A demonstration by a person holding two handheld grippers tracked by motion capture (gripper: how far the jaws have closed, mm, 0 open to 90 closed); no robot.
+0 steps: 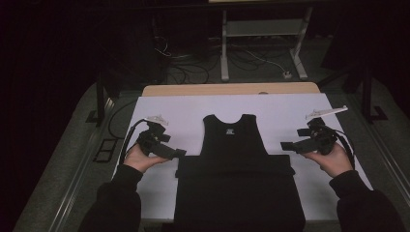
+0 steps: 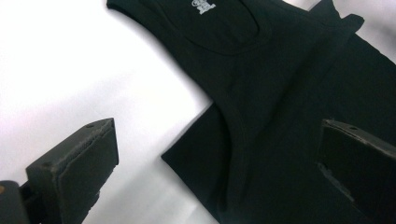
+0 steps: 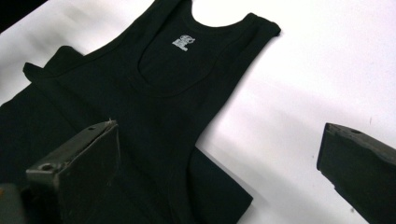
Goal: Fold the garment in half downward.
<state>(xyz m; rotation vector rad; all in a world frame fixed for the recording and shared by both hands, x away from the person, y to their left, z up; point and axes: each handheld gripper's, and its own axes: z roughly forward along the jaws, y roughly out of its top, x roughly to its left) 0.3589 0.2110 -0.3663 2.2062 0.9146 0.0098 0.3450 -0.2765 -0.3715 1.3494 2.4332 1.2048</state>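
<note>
A black tank top [image 1: 235,145] lies flat on the white table cover [image 1: 183,113], neck toward the far side, with a white label inside the collar. Its lower half is doubled over into a wide black fold [image 1: 237,193] that reaches the near edge. My left gripper [image 1: 178,152] hovers at the garment's left side, jaws wide apart with nothing between them. My right gripper [image 1: 286,145] hovers at the right side, also open and empty. The left gripper view has the tank top [image 2: 261,93] beyond its jaws. The tank top [image 3: 163,93] lies likewise ahead in the right gripper view.
The white cover lies on a wooden table [image 1: 232,89] whose far edge shows. Beyond it the floor is dark, with a white table frame [image 1: 261,43] and loose cables [image 1: 188,63]. Bare white cover lies to the left and right of the garment.
</note>
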